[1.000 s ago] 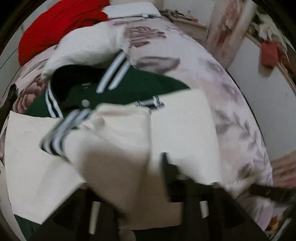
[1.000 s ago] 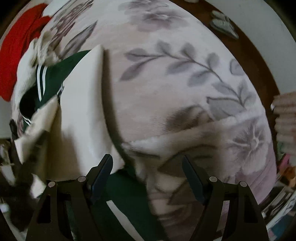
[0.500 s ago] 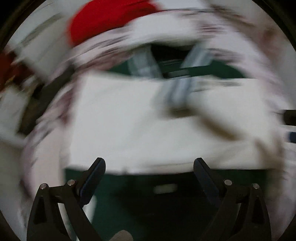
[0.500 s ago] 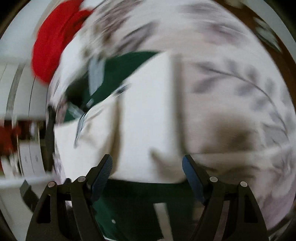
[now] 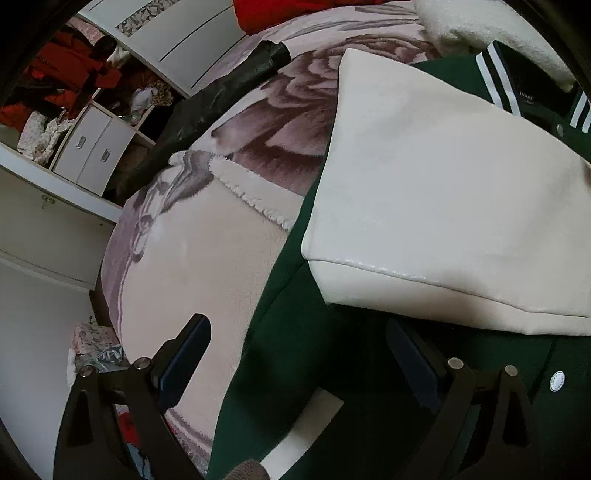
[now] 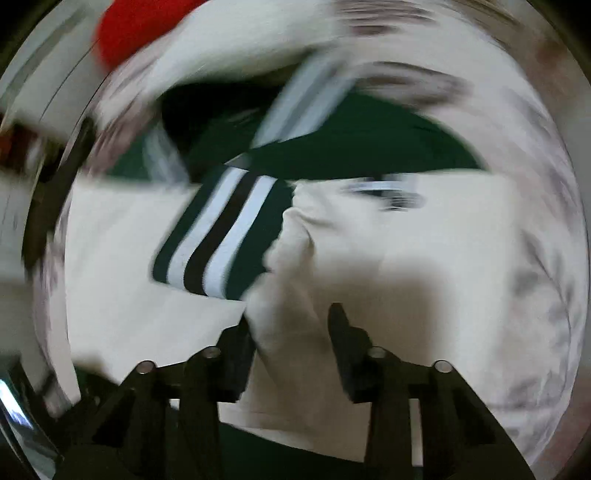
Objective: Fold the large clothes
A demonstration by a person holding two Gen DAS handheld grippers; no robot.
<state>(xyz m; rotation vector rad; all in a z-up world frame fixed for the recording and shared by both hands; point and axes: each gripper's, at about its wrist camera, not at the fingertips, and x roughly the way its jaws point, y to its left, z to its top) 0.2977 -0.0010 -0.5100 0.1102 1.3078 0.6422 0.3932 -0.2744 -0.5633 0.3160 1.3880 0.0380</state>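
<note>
Both hands have swung sideways since the earlier frames: left wrist view, blurred half a second back and centred on the folded sleeves, now sits sharp over the left edge of the green-bodied varsity jacket with cream faux-leather sleeves (image 5: 369, 332) on the pink floral fleece blanket (image 5: 192, 280). Left gripper (image 5: 295, 354) has let go of the cream sleeve it carried a second ago; jaws stand wide apart, nothing between them, one finger over blanket, other over green body. Right gripper (image 6: 291, 332) was open and empty before; its jaws have just been closing and now pinch a bunched fold of the cream sleeve (image 6: 291, 295), pads against the fabric both sides. Striped knit cuff, green with white and black bands (image 6: 218, 240), lies just ahead of that pinch, on the other cream sleeve. Right view heavily motion-blurred, collar detail unclear.

Textures: sleeves smooth, slightly glossy, stitched hem (image 5: 424, 273); body matte felt-like with white snap button (image 5: 556, 381); ribbed striped collar (image 5: 498, 77); blanket plush with fuzzy turned-back edge. Red cloth heap (image 5: 280, 11) beyond jacket; black crinkled bundle (image 5: 207, 110) at bed's far side
</note>
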